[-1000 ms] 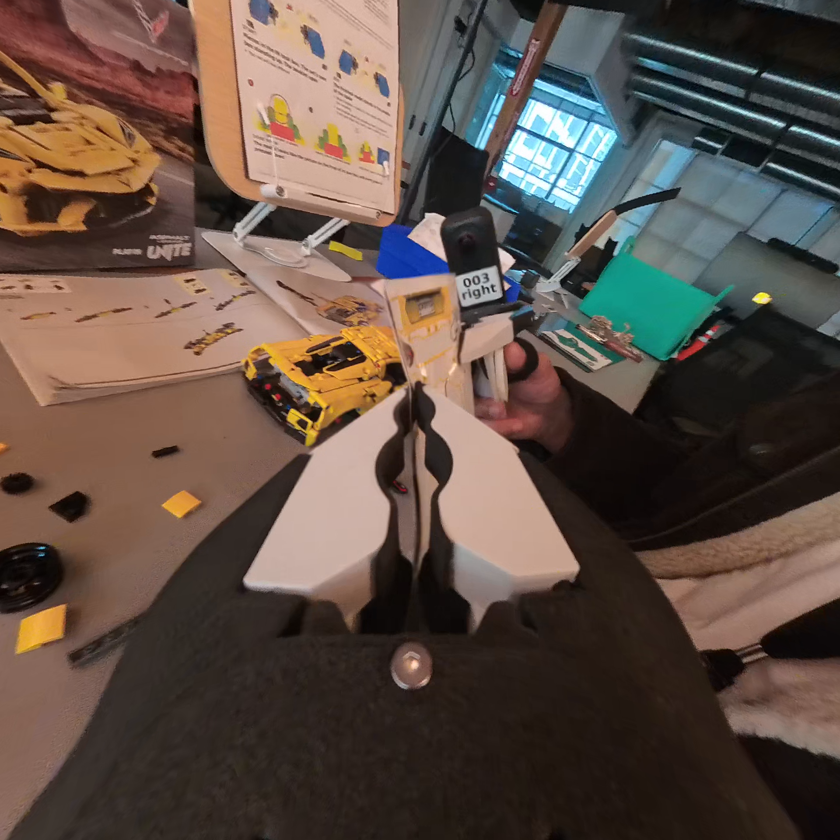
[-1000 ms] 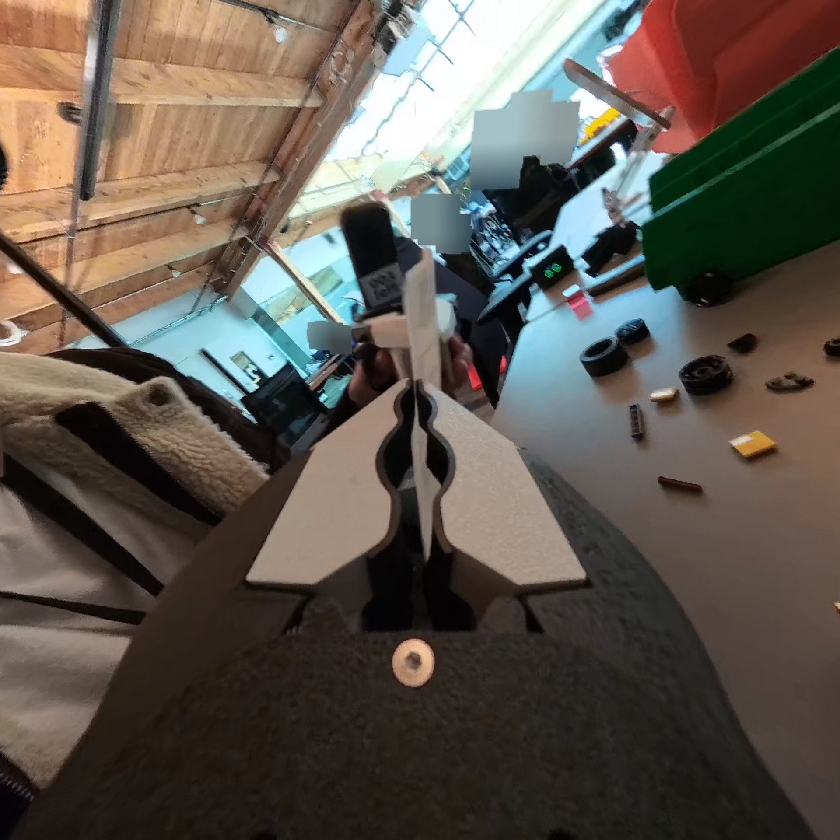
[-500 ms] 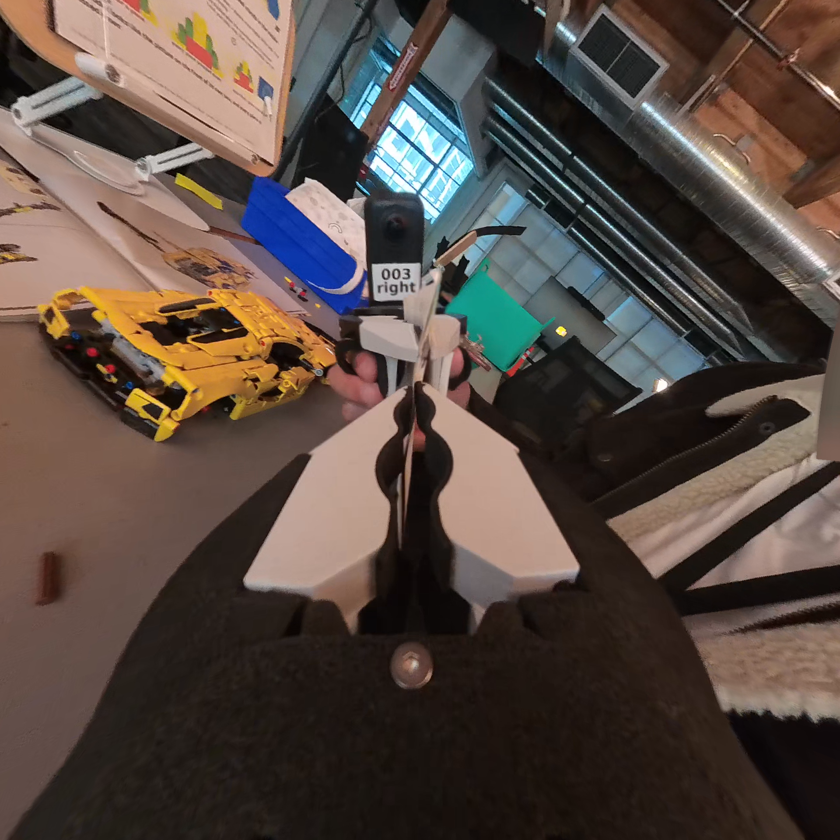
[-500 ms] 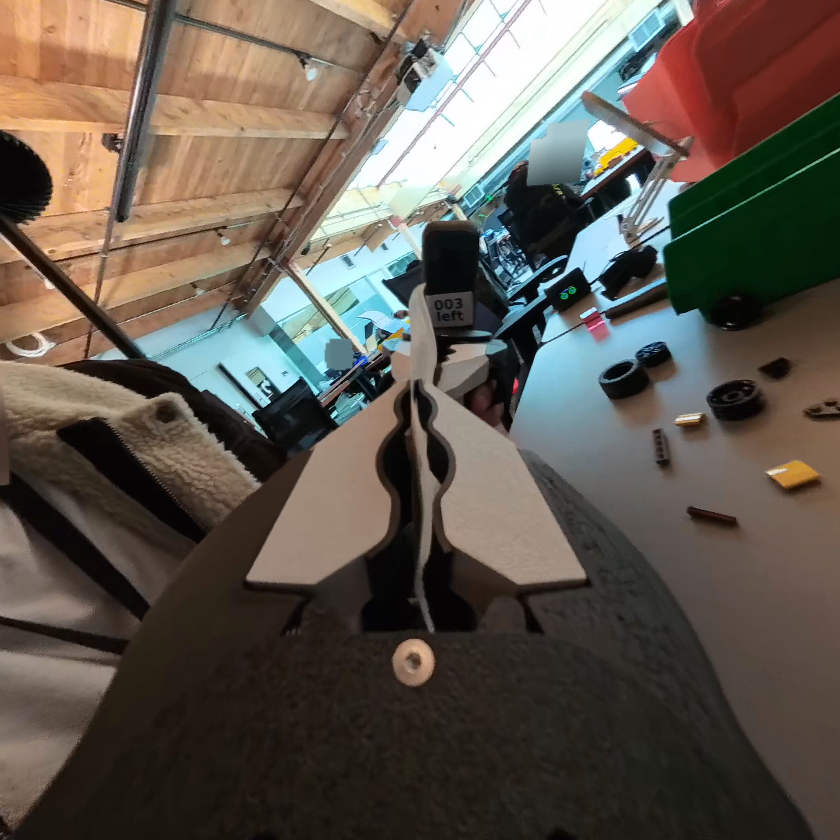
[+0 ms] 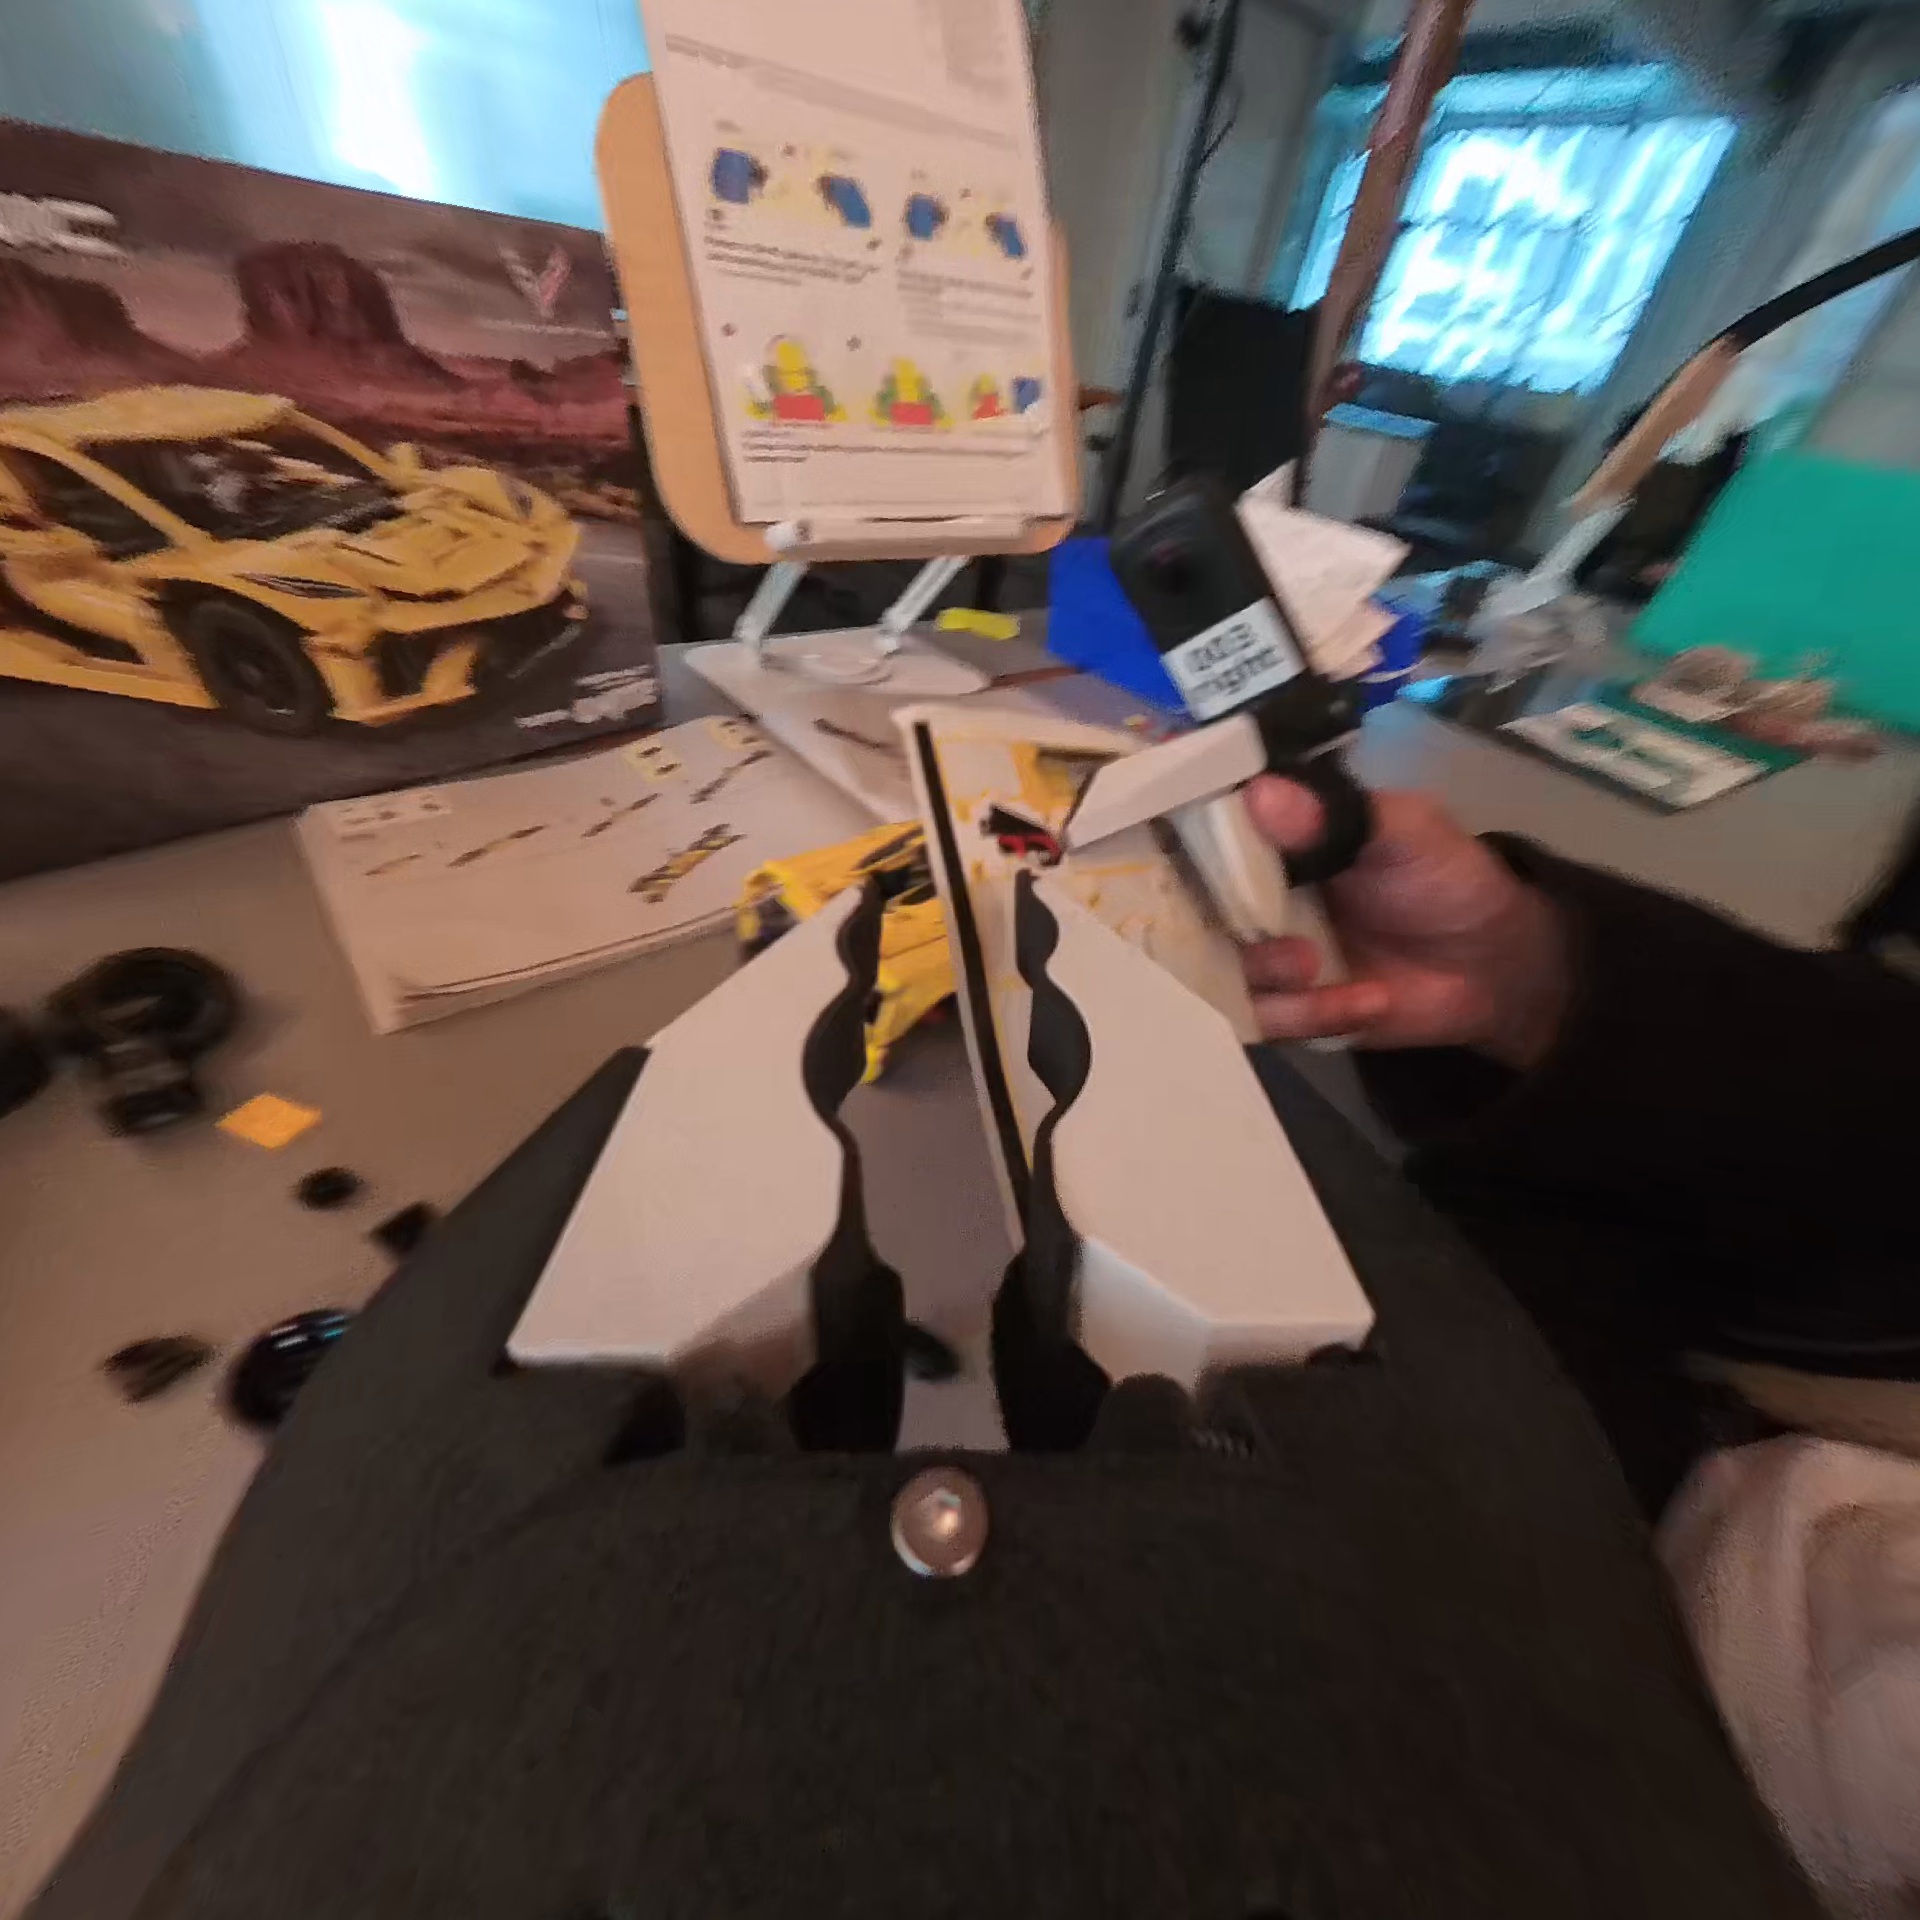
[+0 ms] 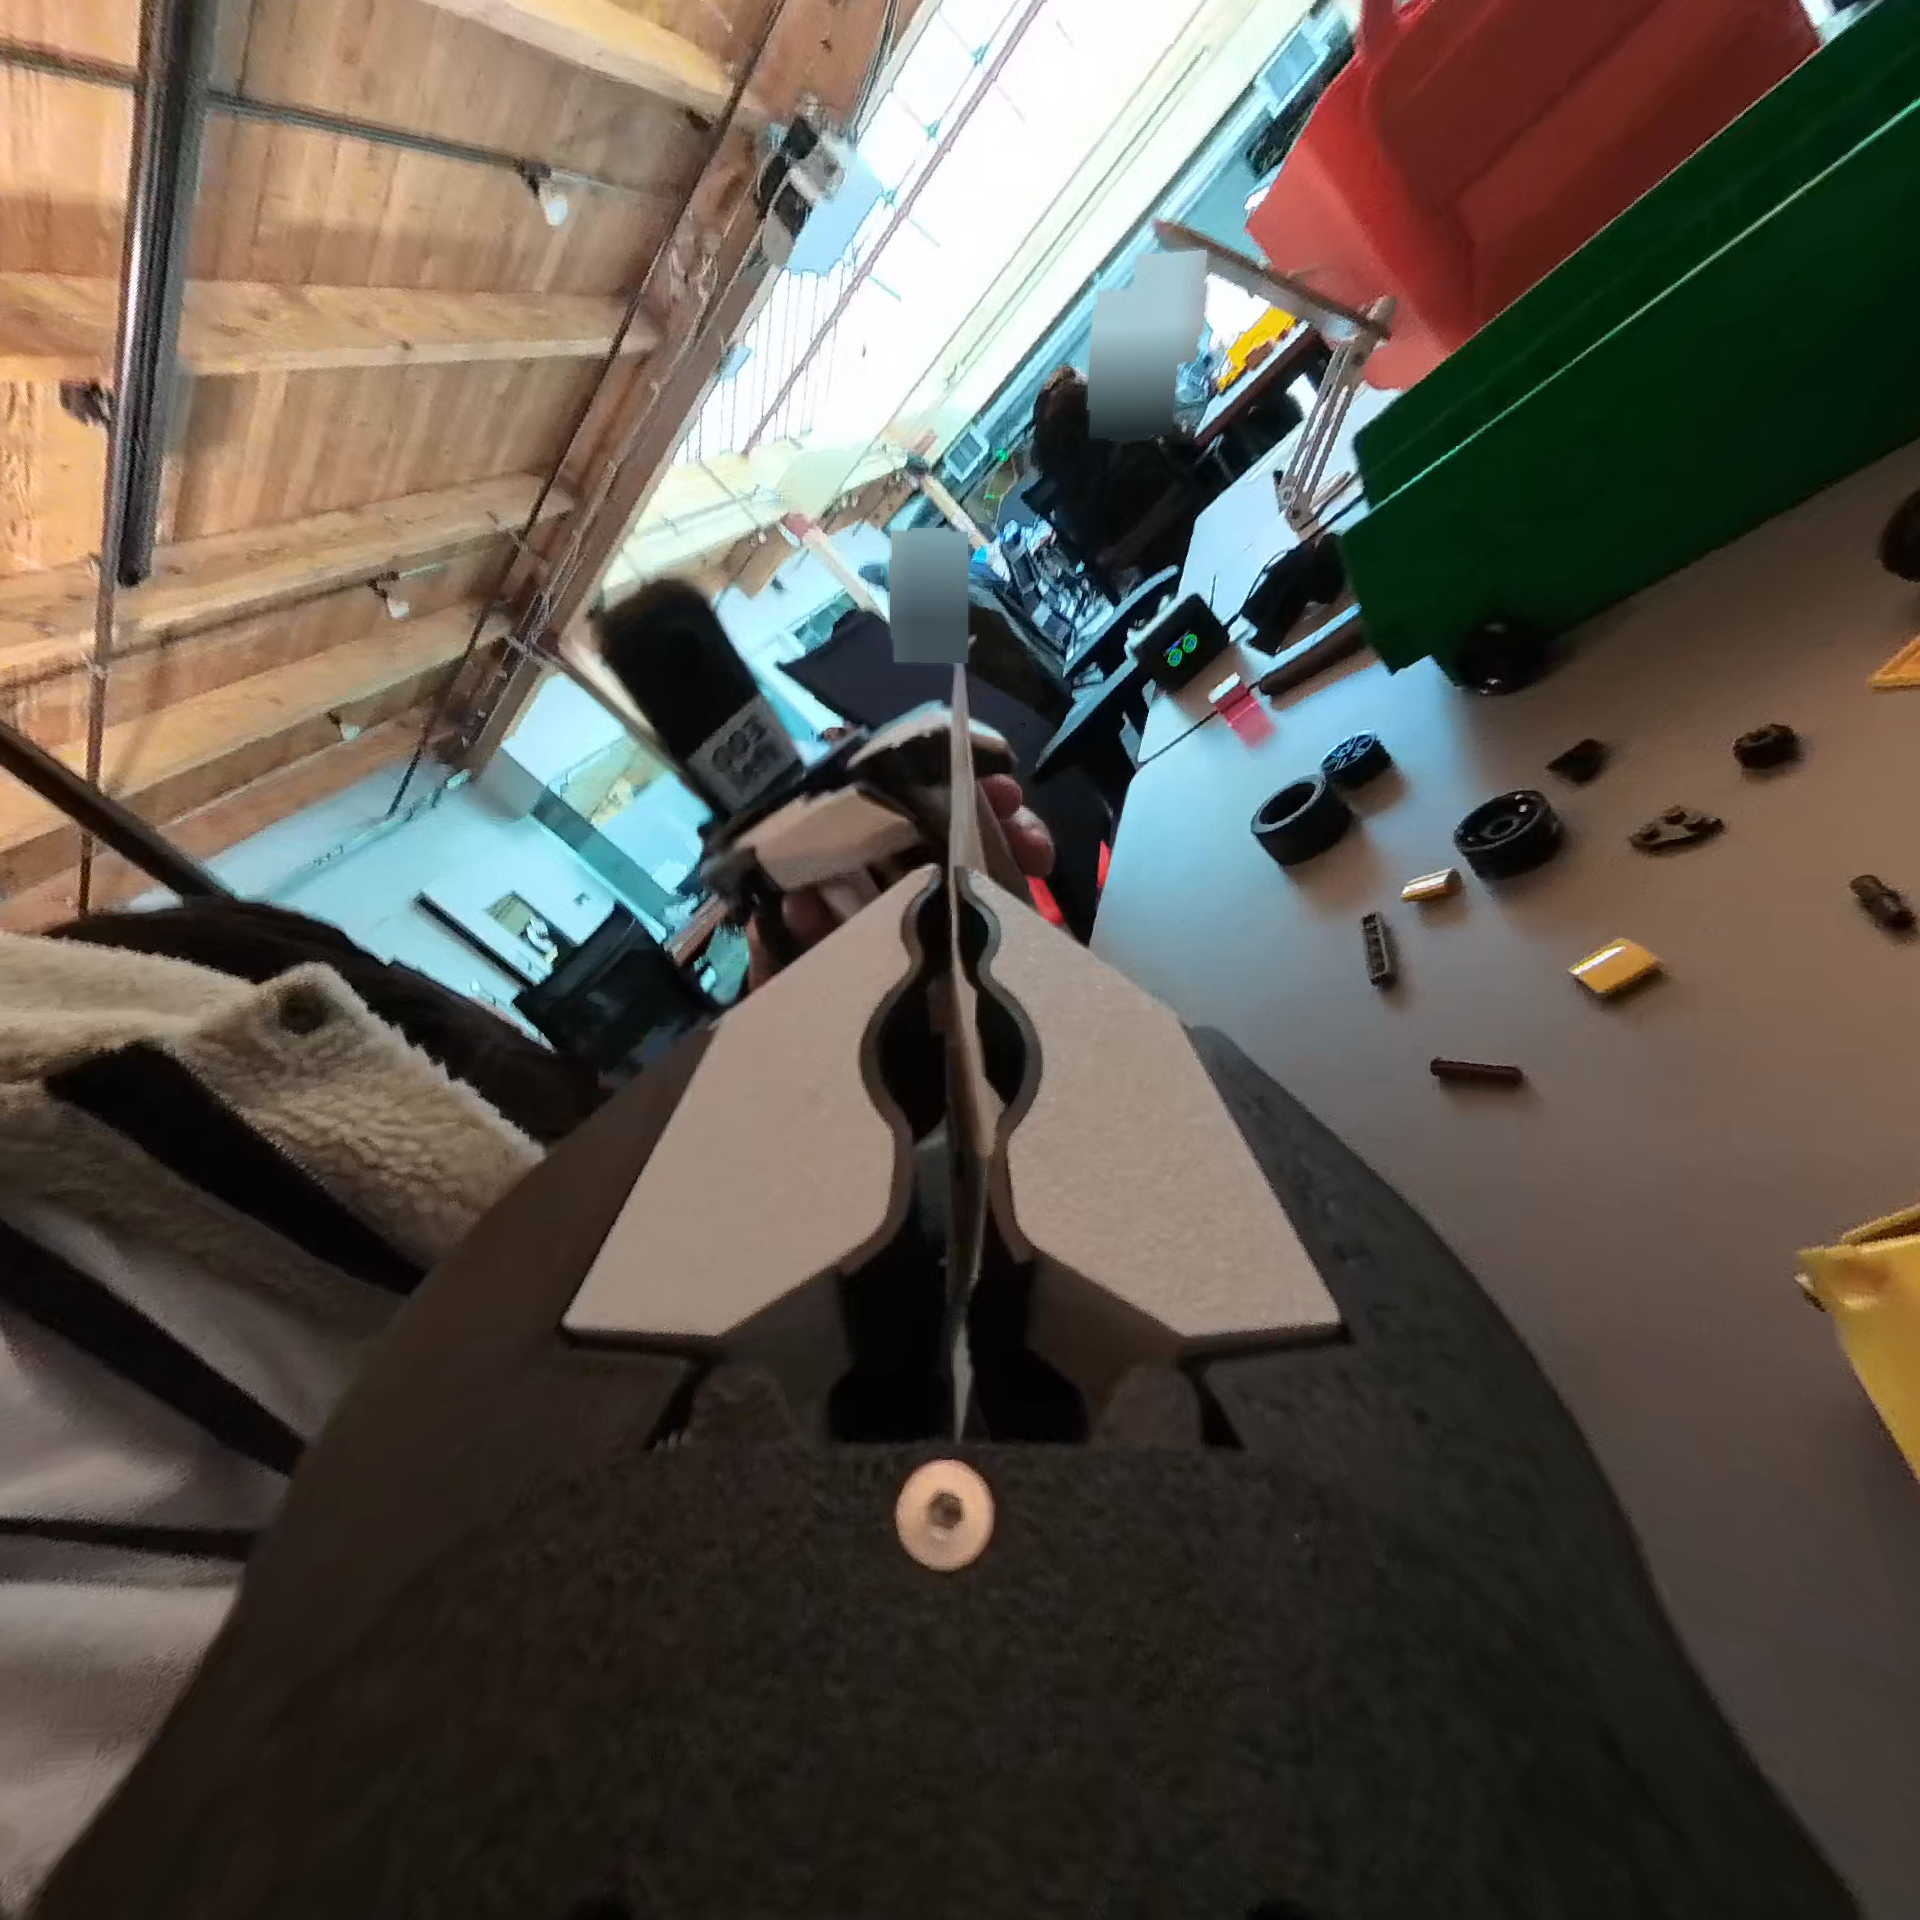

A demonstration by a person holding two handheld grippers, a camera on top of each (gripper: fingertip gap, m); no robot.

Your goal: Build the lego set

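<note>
A thin white sticker sheet (image 5: 997,774) with yellow prints stands edge-on between my grippers. My left gripper (image 5: 940,899) is open; the sheet leans against its right finger (image 5: 1143,1091). My right gripper (image 6: 954,883) is shut on the sheet (image 6: 961,800), which runs edge-on through its jaws. The left wrist view shows the right gripper (image 5: 1070,826) pinching the sheet's far end. The right wrist view shows the left gripper (image 6: 831,831) just beyond the sheet. The yellow lego car (image 5: 831,883) sits on the table behind the sheet, partly hidden.
An open instruction booklet (image 5: 540,862), the set's box (image 5: 312,468) and a paper on a stand (image 5: 862,260) are at the back. Loose black wheels (image 5: 135,1008), tyres (image 6: 1304,821), a yellow tile (image 6: 1616,966) and small parts lie around. A green bin (image 6: 1662,468) stands farther off. Spacing between my two grippers at the tips: around 4 cm. From either gripper's tips it is about 20 cm to the yellow tile (image 6: 1616,966).
My left gripper has opened and no longer clamps the sheet; it has swung back toward the table and the car. My right gripper stays shut on the sheet.
</note>
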